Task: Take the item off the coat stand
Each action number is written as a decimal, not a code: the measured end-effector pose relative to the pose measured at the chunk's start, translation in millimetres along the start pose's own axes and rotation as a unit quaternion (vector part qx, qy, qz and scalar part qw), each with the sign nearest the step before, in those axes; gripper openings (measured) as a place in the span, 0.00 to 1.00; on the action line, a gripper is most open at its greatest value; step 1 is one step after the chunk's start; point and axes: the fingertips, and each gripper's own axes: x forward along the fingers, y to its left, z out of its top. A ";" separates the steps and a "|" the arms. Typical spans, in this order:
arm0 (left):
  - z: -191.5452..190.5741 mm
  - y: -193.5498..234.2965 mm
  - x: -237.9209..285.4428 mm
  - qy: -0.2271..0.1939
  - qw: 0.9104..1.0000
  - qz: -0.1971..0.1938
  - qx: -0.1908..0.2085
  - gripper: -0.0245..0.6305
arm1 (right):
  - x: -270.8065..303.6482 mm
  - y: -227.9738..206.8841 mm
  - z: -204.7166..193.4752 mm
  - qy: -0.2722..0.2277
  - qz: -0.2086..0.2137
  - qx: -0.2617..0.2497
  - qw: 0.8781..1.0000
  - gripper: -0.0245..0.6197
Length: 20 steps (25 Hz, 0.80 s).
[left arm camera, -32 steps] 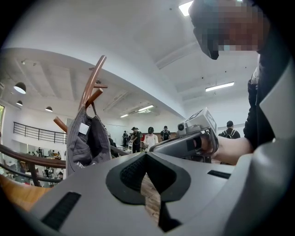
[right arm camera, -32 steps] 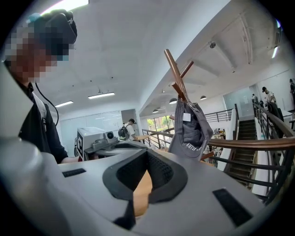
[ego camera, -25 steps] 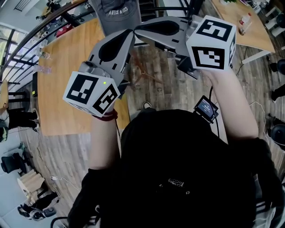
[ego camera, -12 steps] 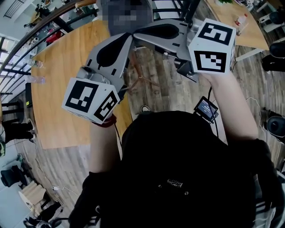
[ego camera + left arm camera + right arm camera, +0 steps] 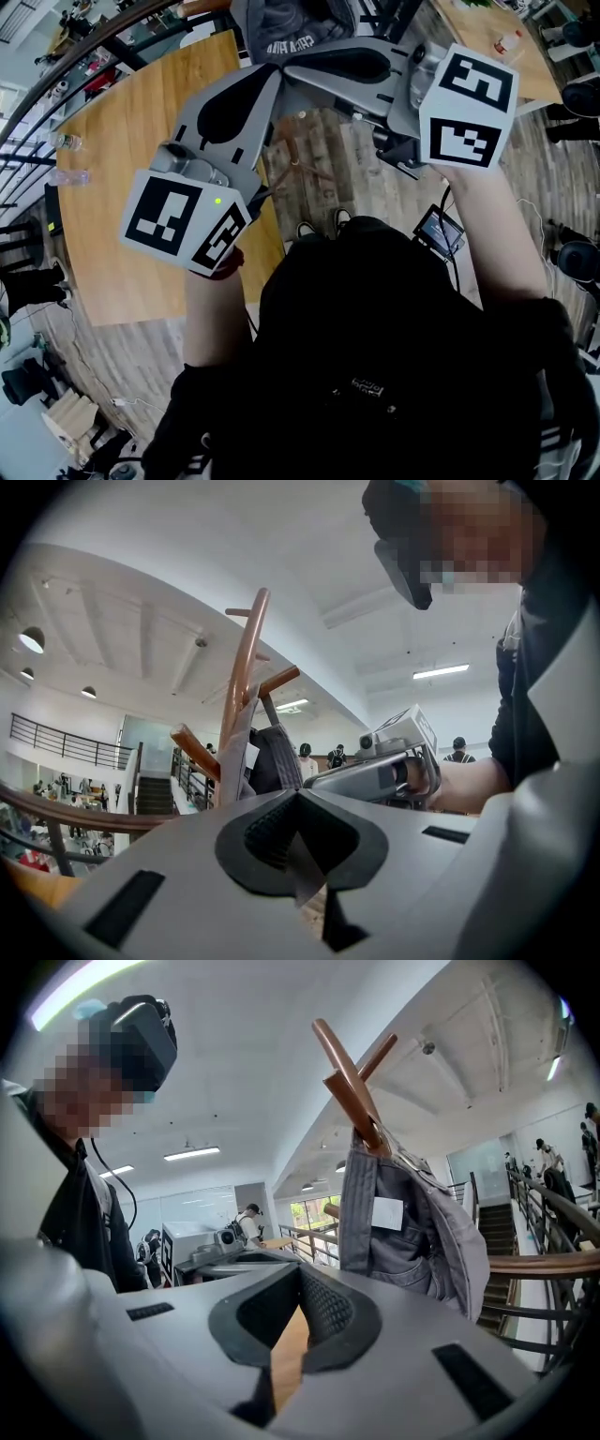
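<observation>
Both grippers have pushed forward since a second ago, and the grey fabric garment [image 5: 292, 33] shows more fully beyond their tips. Empty and shut tight, the left gripper [image 5: 275, 73] and the right gripper [image 5: 287, 58] nearly meet. Open plank floor [image 5: 328, 178] lies below them. The edge of the light wooden table [image 5: 122, 159] runs just to the left, and a dark curved railing [image 5: 548, 1265] stands behind. The garment hangs limp from a peg of the brown wooden coat stand [image 5: 349, 1077], with a white label showing.
</observation>
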 end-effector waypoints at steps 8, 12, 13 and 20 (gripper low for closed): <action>-4.2 -3.2 23.7 0.007 1.000 -0.003 -0.008 0.04 | -14.2 -19.5 -2.2 0.005 0.013 0.005 1.000 0.06; 2.8 -8.7 29.3 0.009 1.000 -0.007 -0.011 0.04 | -22.8 -20.2 4.5 -0.008 0.023 0.010 1.000 0.06; 3.8 -9.8 28.3 0.010 1.000 -0.008 -0.010 0.04 | -23.3 -18.4 5.3 -0.009 0.025 0.009 1.000 0.06; 1.9 -6.0 32.2 0.005 1.000 0.001 -0.010 0.04 | -25.1 -20.5 2.4 -0.023 0.025 0.009 0.999 0.06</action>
